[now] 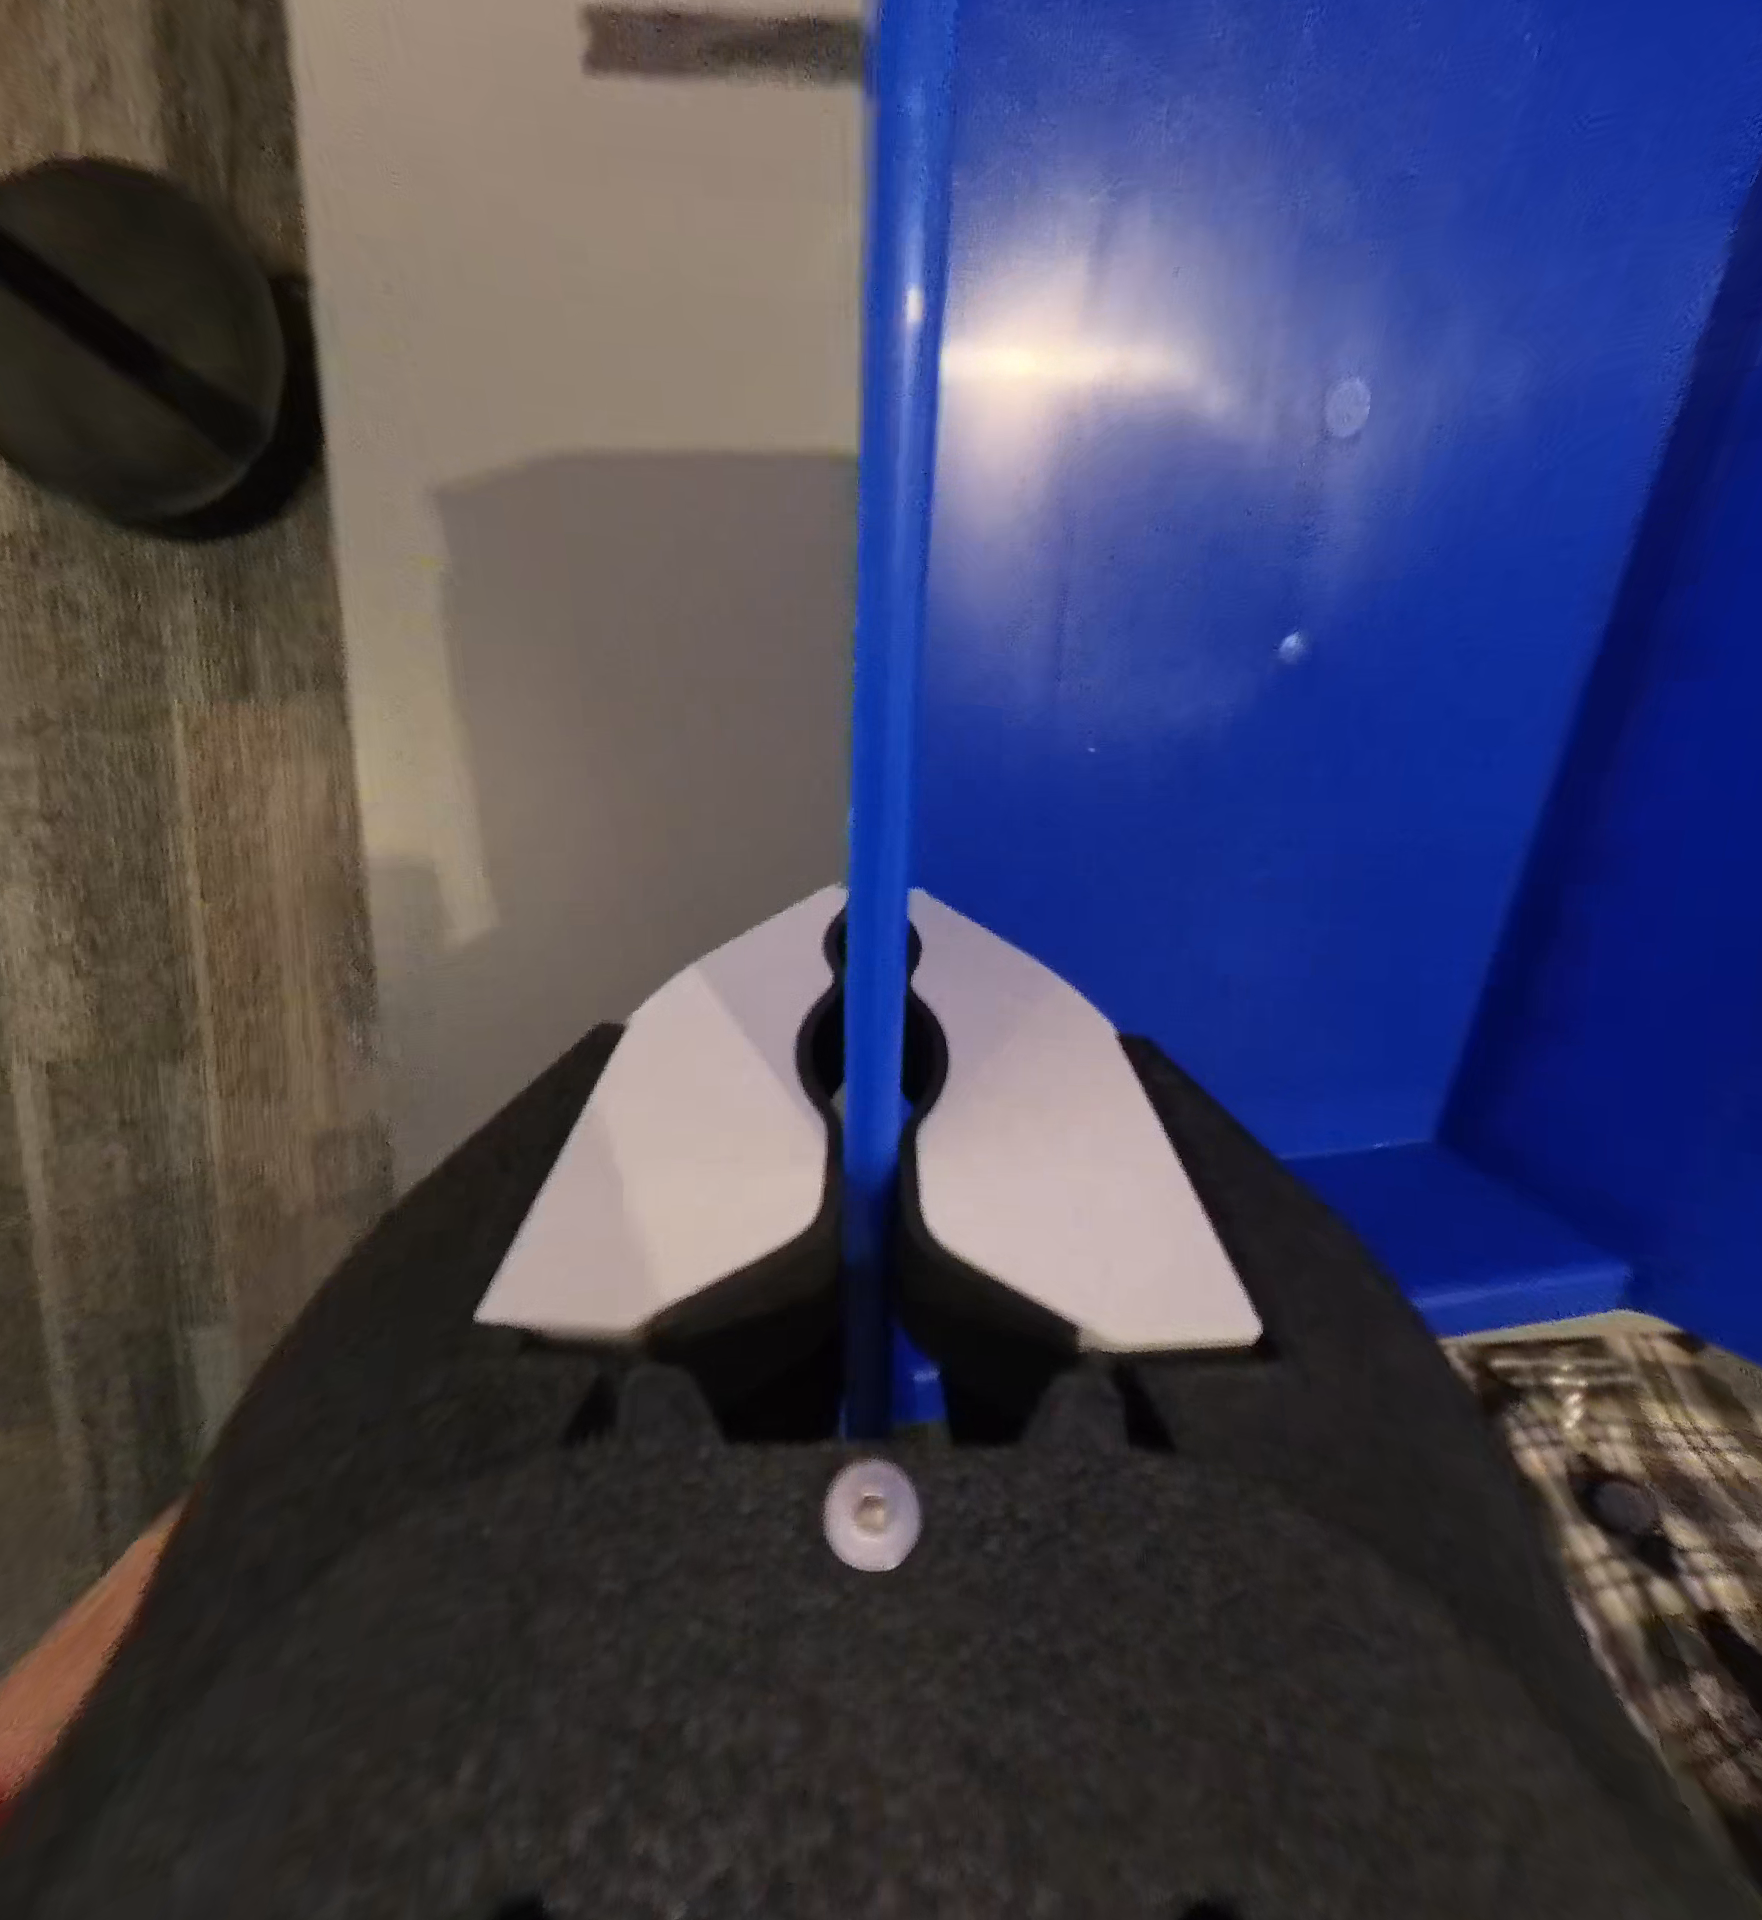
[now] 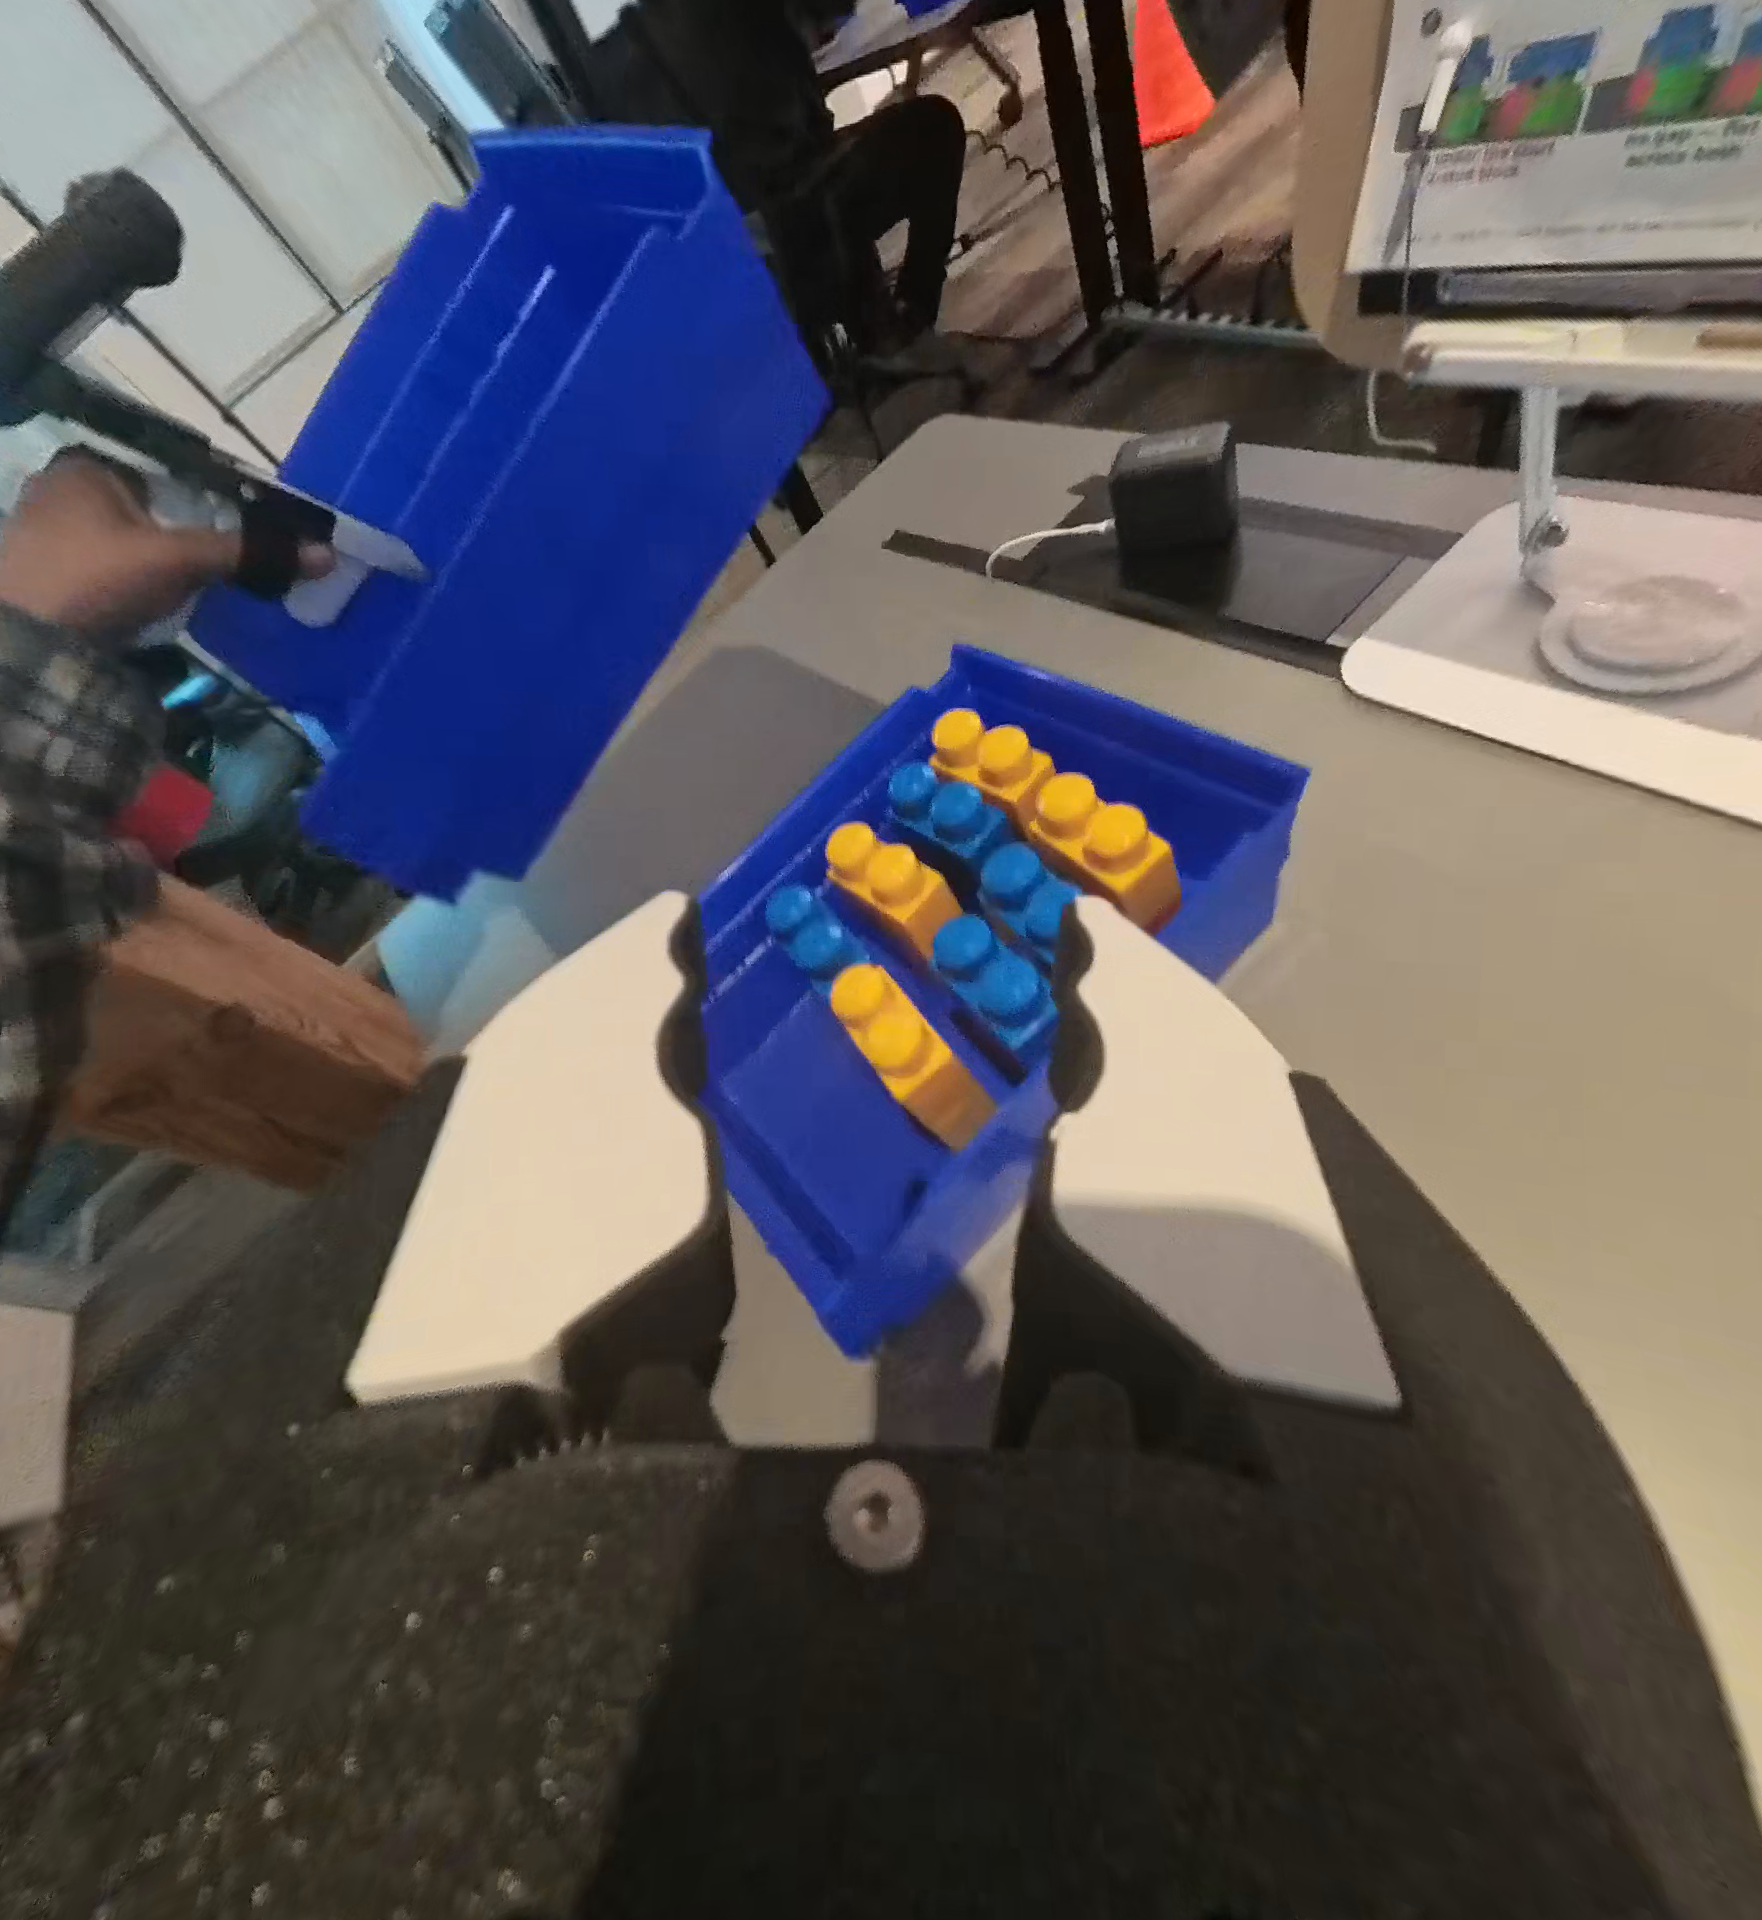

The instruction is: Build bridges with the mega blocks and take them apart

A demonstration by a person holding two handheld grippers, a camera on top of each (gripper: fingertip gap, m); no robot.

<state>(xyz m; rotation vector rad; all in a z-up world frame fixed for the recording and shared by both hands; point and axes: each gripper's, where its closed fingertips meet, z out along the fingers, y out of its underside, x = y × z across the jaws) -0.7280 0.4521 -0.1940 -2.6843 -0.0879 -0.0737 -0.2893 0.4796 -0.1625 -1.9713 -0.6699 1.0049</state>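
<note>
The bin (image 2: pixel 1241 831) sits on the table (image 2: pixel 1479 1039) with blocks (image 2: pixel 1002 925) in it. An empty bin (image 2: pixel 565 499) hangs off the table at ten o'clock. A stand (image 2: pixel 1604 665) lies at two o'clock, a box (image 2: pixel 1173 499) at twelve.

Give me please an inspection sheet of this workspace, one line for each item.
Surface: grey table, mostly bare.
Job's things: blue tray on the table holds yellow blocks and blue blocks; empty blue bin held in the air.
Clutter: black box, white stand base.
Grippers: left gripper shut on the bin's wall; right gripper open above the tray.
Cables: white cable at the black box.
Surroundings: screen, orange cone.
</note>
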